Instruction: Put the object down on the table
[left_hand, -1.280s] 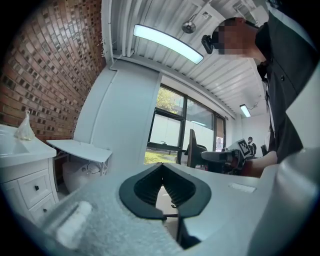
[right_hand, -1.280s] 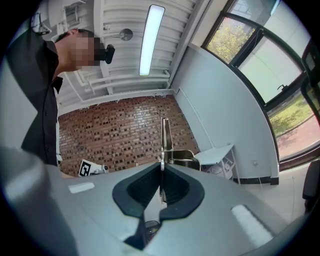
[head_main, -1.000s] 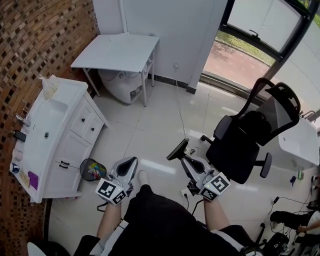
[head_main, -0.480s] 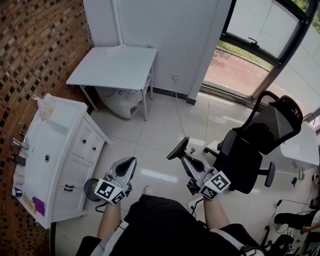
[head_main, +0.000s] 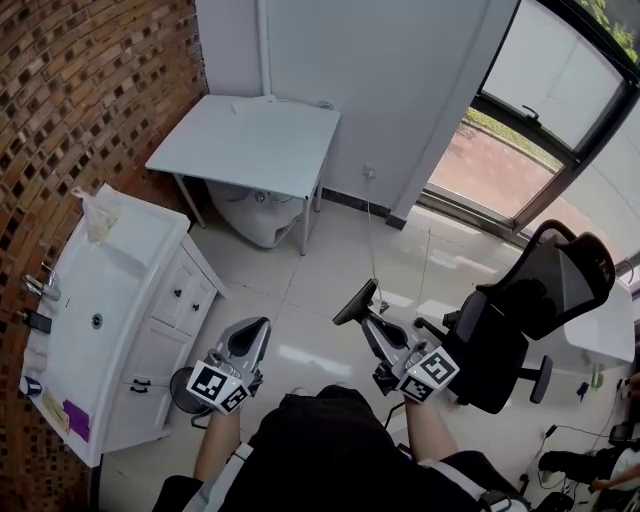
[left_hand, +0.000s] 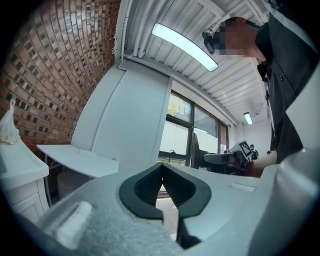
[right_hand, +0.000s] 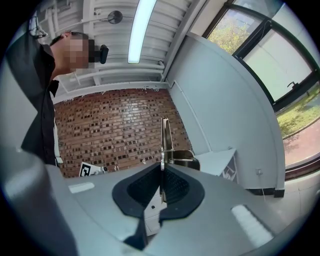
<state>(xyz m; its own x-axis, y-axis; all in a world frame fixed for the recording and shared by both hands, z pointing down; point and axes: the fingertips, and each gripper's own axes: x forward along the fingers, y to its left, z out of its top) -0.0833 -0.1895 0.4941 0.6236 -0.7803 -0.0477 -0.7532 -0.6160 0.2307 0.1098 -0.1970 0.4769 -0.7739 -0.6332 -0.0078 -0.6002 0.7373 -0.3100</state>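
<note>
A white table stands by the brick wall. The right gripper clamps a thin dark object (seen edge-on); the left gripper's fingers are together, empty.

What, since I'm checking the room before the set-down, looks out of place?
Nothing looks spilled or broken. Mildly odd: a rounded white container sits tucked under the white table, and a thin cable trails across the floor.

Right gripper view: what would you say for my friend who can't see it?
The right gripper is shut on a thin flat object that sticks up edge-on from its jaws. Behind it are a brick wall, a white table and big windows.
</note>
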